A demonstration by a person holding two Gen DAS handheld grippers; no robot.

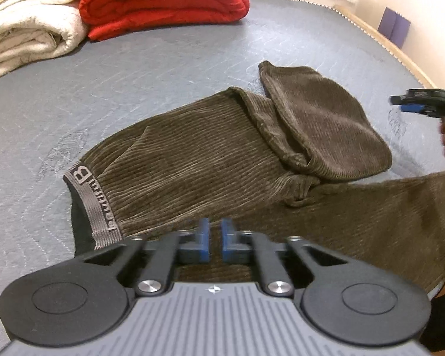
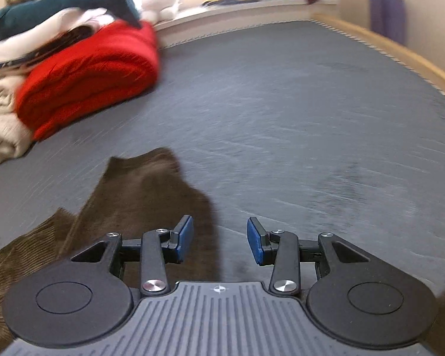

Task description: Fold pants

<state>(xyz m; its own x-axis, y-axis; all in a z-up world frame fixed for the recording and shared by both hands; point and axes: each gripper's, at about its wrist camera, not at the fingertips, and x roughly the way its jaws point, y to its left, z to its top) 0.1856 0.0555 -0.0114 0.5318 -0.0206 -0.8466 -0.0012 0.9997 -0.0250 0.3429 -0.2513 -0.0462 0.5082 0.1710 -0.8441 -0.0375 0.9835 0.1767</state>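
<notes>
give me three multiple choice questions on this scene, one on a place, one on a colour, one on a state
1. Where does the folded red blanket lie?
A. beside the white blanket
B. on the brown pants
C. on the floor

2. What colour is the pants' waistband?
A. yellow
B. grey
C. red

3. How does the right tool stand?
A. shut on the pants
B. open, nothing between its pads
C. shut on the blanket

Answers: 1 A, the two touch at the far end of the bed; 2 B, a grey band with lettering; 3 B, the blue pads stand apart over bare bed cover.
</notes>
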